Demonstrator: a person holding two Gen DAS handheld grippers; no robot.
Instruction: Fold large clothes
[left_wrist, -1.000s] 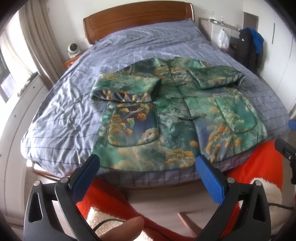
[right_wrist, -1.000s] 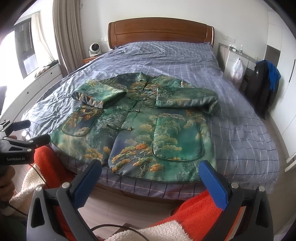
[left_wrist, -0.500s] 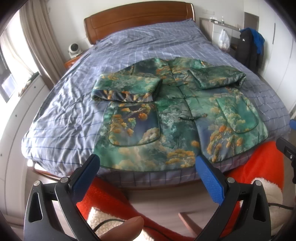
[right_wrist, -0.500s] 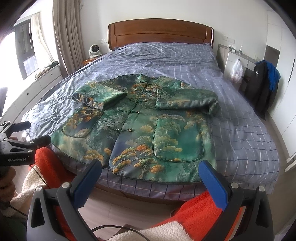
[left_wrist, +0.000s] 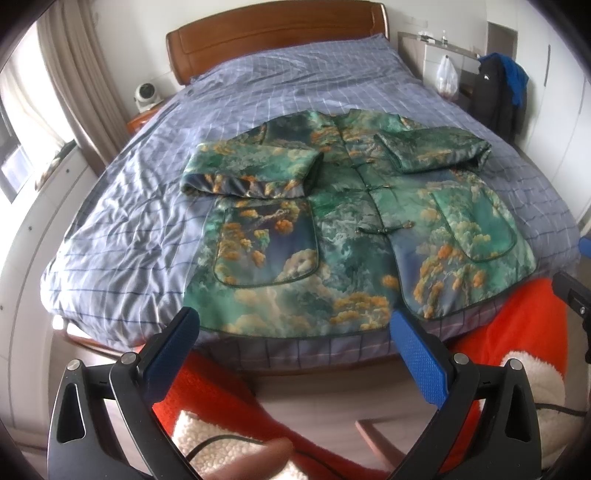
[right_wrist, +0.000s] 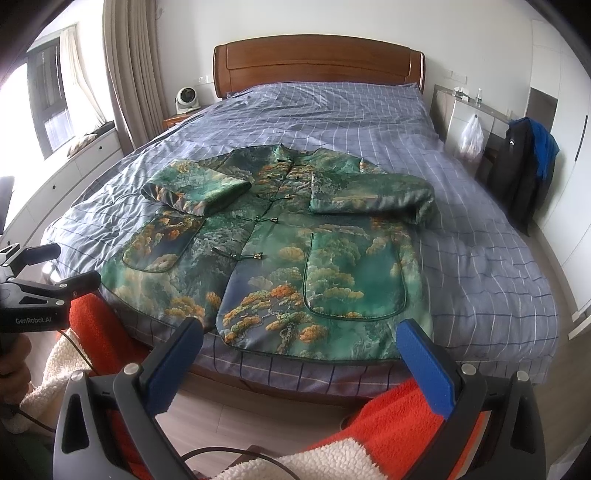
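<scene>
Bed (right_wrist: 480, 229) holds jacket (right_wrist: 280, 251) beyond both spread tongs (left_wrist: 295, 332) (right_wrist: 303, 343).

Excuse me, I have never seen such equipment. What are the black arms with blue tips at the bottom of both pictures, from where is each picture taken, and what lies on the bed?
There is no robot here. A person holds a pair of tongs in each hand, and each pair carries a wide-angle camera looking forward along its two fingers. One picture comes from the left tongs, the other from the right tongs. The blue parts are grip pads on the fingers. Both tongs are open and hold nothing.

On the bed, with its blue checked cover, a green patterned jacket lies flat, front up, both sleeves already folded in across the chest. The red fleece at the bottom seems to be the person's clothing.
</scene>
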